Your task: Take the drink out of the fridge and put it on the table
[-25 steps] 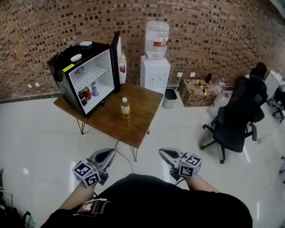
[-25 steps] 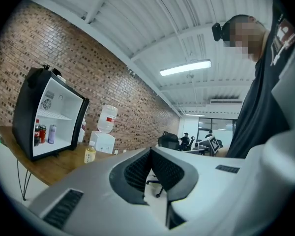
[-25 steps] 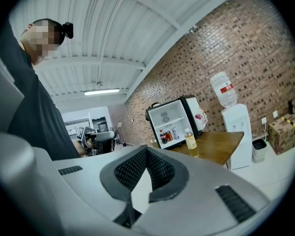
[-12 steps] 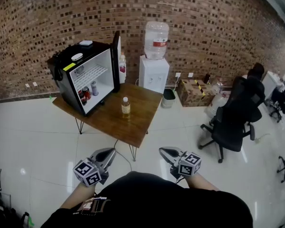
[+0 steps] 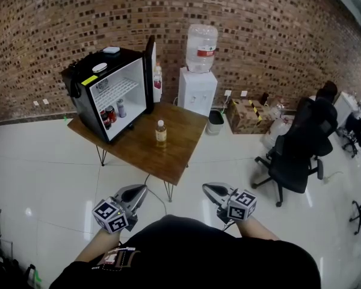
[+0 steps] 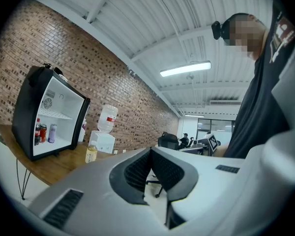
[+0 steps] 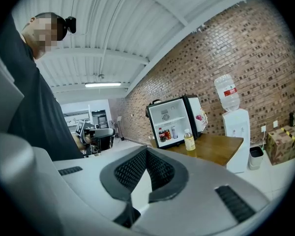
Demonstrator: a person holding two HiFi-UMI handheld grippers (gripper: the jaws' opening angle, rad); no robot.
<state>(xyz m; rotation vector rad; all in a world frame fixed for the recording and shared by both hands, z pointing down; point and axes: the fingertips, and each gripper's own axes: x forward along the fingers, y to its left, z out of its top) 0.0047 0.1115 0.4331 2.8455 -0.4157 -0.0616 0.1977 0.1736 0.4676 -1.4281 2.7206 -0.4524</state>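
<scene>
A yellow drink bottle [image 5: 160,133] stands upright on the wooden table [image 5: 180,155], in front of the black mini fridge [image 5: 84,92]. Its door [image 5: 150,71] is swung open and several cans [image 5: 111,114] sit on the bottom shelf. The same bottle [image 6: 91,153] [image 7: 189,140] shows in both gripper views. My left gripper [image 5: 141,189] and right gripper [image 5: 208,189] are held close to my body, well short of the table. Both are shut with nothing between the jaws.
A water dispenser [image 5: 198,83] stands against the brick wall behind the table, with a small bin [image 5: 215,123] and boxes [image 5: 248,114] to its right. A black office chair [image 5: 298,155] stands on the glossy white floor at right.
The view has shifted slightly; fridge and table sit a little to the right in frame. Both grippers stay shut in the same place near my body.
</scene>
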